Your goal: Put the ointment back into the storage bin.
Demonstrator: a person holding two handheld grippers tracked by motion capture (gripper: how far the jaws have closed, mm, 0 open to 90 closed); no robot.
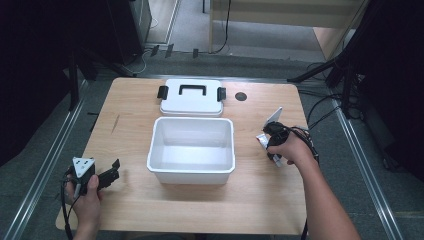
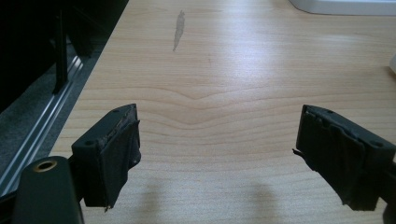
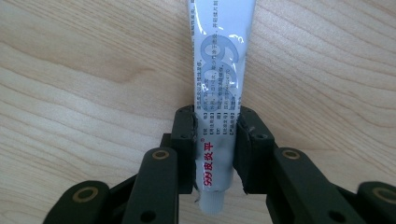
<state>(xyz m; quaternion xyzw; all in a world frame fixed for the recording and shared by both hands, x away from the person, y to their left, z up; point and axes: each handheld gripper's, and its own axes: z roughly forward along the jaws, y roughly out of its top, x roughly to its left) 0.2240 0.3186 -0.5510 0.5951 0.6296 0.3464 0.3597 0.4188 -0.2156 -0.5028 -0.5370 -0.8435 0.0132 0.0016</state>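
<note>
Two grippers at work: an ointment tube is being carried at the right of the high view, beside an open white box.

Right gripper point(image 3: 217, 140): its jaws are being kept closed on the lower part of the tube point(image 3: 222, 88), cap end toward the camera, the flat crimped end pointing away over bare wood; gripped near the cap, probably so the long body is left free to go into the bin first. The bin point(image 1: 191, 172) is sitting at frame centre, its lid point(image 1: 191, 106) lying just behind it, presumably set aside to keep the opening clear. Left gripper point(image 1: 107, 176), lower left, is being held low over the table point(image 1: 260, 200), jaws spread wide and holding nothing, apparently waiting.
</note>
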